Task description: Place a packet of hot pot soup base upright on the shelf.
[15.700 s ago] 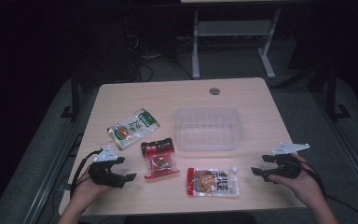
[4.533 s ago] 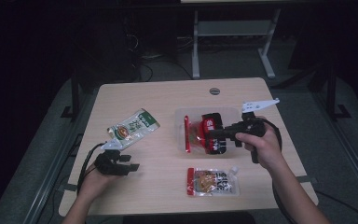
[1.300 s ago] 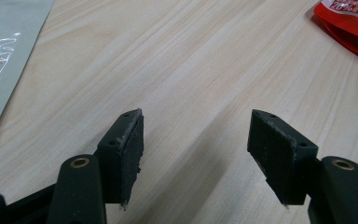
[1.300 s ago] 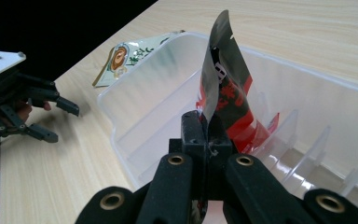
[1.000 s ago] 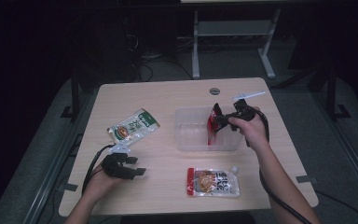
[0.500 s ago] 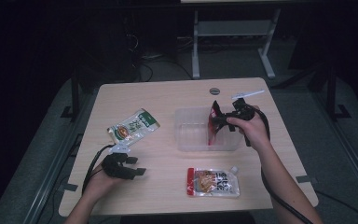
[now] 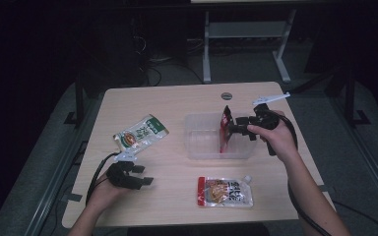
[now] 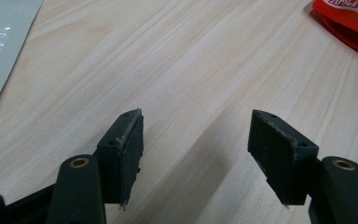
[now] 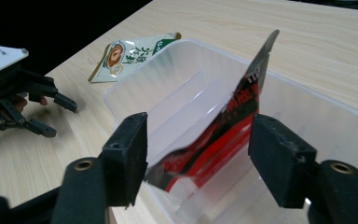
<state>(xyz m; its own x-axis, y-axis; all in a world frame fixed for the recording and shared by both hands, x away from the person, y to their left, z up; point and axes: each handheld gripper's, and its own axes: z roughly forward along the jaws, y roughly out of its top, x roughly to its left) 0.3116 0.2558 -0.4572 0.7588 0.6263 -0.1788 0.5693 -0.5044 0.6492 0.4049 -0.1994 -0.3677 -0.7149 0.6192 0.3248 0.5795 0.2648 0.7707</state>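
My right gripper [image 7: 237, 129] has just been opening; its jaws stand spread around the red pouch [image 9: 223, 135], which leans upright inside the clear tub [image 7: 202, 147] near the table's [image 7: 177, 103] far right. My left gripper [image 7: 140, 176] rests spread, holding nothing, near the front left corner.

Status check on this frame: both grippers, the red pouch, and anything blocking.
Right gripper jaws just opened, red pouch released, standing on edge in clear bin. Left gripper open, empty, resting at table. Nothing blocking.
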